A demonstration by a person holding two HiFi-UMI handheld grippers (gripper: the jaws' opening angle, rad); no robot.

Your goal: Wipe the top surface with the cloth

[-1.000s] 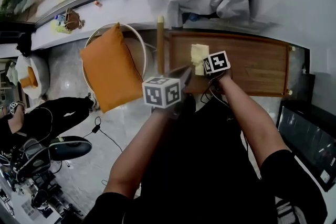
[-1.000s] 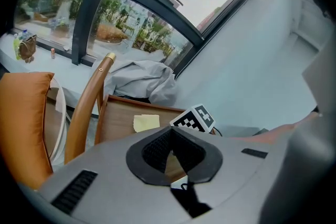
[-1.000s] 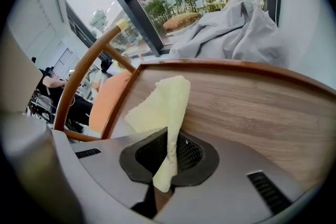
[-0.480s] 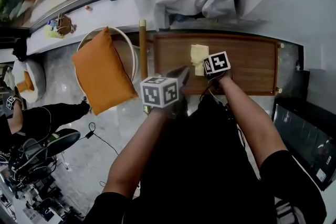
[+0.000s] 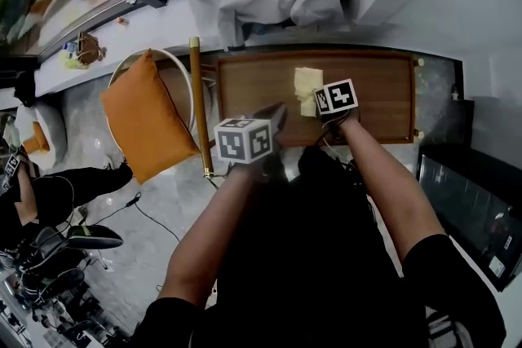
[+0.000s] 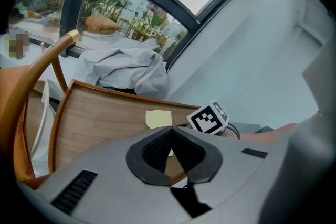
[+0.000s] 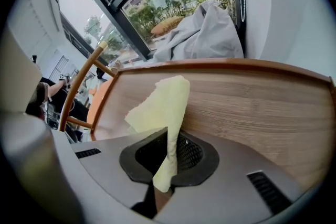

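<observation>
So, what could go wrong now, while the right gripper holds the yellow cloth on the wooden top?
1. The right gripper pinches only a narrow fold of the cloth; the loose rest may bunch up or slip out when dragged.
2. The wooden top has a raised rim; the cloth might catch there.

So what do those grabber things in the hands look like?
Both are grey. The left gripper and right gripper each carry a white cube with black square markers, and dark ribbed pads line the tongs. A black cable trails from the right one. The person wears short black sleeves.
</observation>
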